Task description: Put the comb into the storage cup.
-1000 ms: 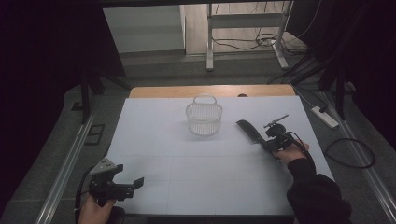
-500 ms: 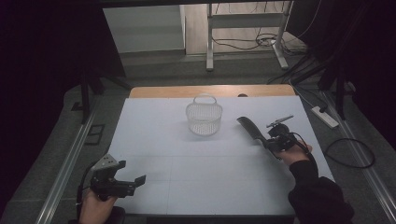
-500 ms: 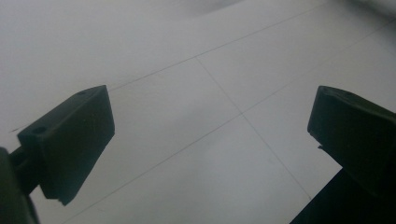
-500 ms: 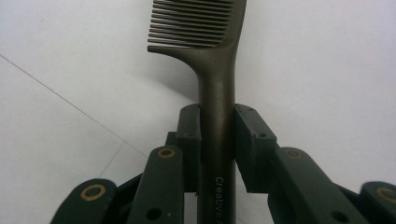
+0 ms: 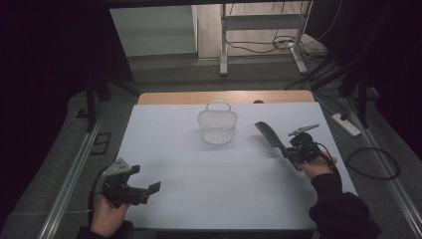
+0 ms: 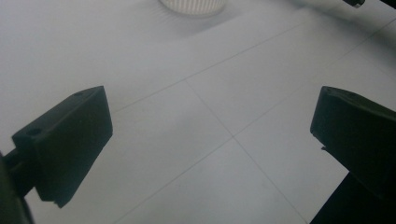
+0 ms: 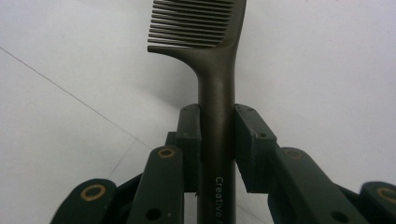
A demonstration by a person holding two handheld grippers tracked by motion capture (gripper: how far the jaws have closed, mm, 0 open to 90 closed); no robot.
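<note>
There is one comb (image 5: 267, 134) and one white basket (image 5: 217, 124). The right gripper (image 5: 287, 151) holds the comb by its handle at the right side of the white counter (image 5: 199, 164), its jaws closed on it. The left gripper (image 5: 154, 187) has its jaws wide apart, holding nothing, at the near left. The room around is dark, with cables (image 5: 259, 45) on the floor.

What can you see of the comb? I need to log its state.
The comb is dark, smooth and plastic-looking, with a straight round handle and one row of fine teeth. Pale lettering on the handle reads "Creative". The right gripper is shut on its handle. In the high view the comb points up and left toward the basket, apart from it.
</note>
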